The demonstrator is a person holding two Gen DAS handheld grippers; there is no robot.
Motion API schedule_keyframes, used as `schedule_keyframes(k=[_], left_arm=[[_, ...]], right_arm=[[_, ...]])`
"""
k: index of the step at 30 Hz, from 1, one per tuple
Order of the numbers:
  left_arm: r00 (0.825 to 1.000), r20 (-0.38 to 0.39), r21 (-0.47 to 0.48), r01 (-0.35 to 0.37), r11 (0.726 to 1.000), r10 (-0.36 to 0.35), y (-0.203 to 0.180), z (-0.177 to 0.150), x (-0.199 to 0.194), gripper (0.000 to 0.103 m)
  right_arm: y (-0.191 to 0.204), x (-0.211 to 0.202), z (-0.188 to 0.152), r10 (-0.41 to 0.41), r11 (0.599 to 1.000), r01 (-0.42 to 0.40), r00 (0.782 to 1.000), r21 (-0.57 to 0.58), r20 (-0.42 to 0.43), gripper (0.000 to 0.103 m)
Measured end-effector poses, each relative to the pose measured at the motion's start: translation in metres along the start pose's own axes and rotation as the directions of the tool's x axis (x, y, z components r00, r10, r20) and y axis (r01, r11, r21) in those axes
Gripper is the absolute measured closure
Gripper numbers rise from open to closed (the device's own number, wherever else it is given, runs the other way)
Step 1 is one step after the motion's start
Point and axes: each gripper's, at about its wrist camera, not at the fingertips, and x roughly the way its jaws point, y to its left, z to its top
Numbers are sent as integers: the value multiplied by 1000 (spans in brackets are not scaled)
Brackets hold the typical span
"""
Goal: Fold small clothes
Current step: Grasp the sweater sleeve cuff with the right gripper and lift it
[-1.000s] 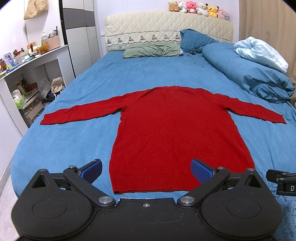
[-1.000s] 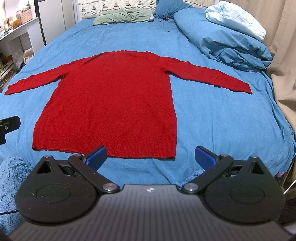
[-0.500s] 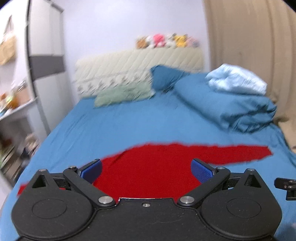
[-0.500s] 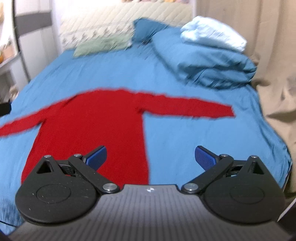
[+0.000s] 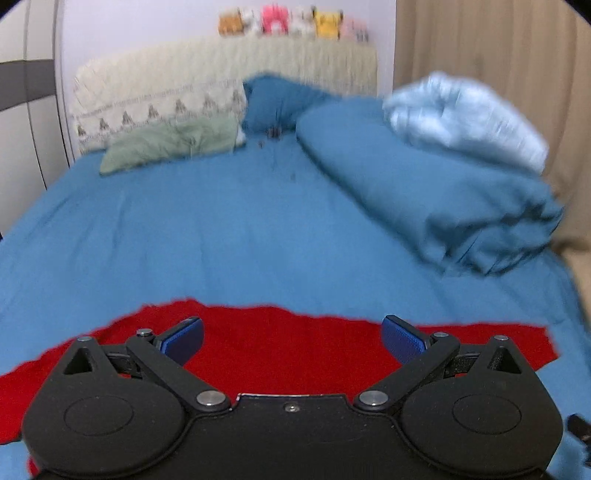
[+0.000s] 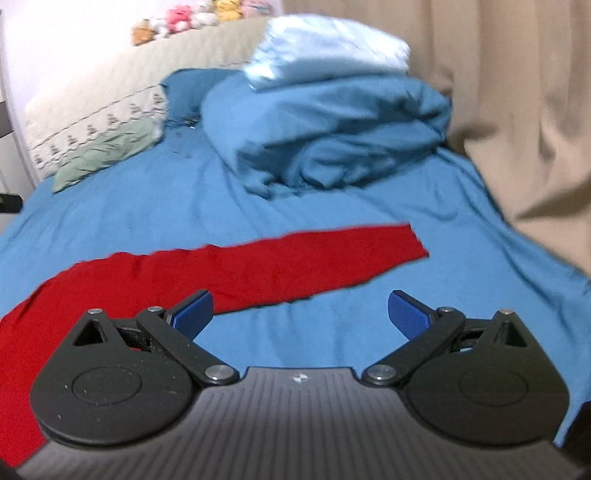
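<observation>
A red long-sleeved sweater (image 5: 288,343) lies flat on the blue bed sheet (image 5: 221,240). In the left wrist view only its upper part shows, behind my left gripper (image 5: 291,338), which hovers over it, open and empty. In the right wrist view the sweater's right sleeve (image 6: 314,254) stretches toward the right, ending at the cuff (image 6: 410,240). My right gripper (image 6: 299,310) is open and empty, its left pad over the sleeve's lower edge and the rest over bare sheet. The sweater's lower body is hidden by the gripper bodies. Both views are motion-blurred.
A folded blue duvet (image 6: 332,133) with a pale blue blanket (image 6: 325,44) on top lies at the right, near the sleeve's cuff. A green pillow (image 5: 173,144), a blue pillow (image 5: 277,107) and plush toys (image 5: 288,22) are at the headboard. A beige curtain (image 6: 517,110) hangs to the right.
Both grippers have moved forward over the sweater and tilted up, the right one swinging toward the right sleeve. The sweater has not moved. Both stay open.
</observation>
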Motion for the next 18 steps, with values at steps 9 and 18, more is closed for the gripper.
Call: schedule_keyframes(k=[9, 18], left_arm=[[975, -220, 50, -14, 999, 25, -20, -45, 134, 0], [957, -291, 13, 0, 1000, 4, -7, -65, 186, 0]], right_arm=[[-60, 119, -25, -24, 987, 27, 1000, 160, -18, 0], [-88, 193, -10, -53, 964, 47, 998, 262, 16, 43]])
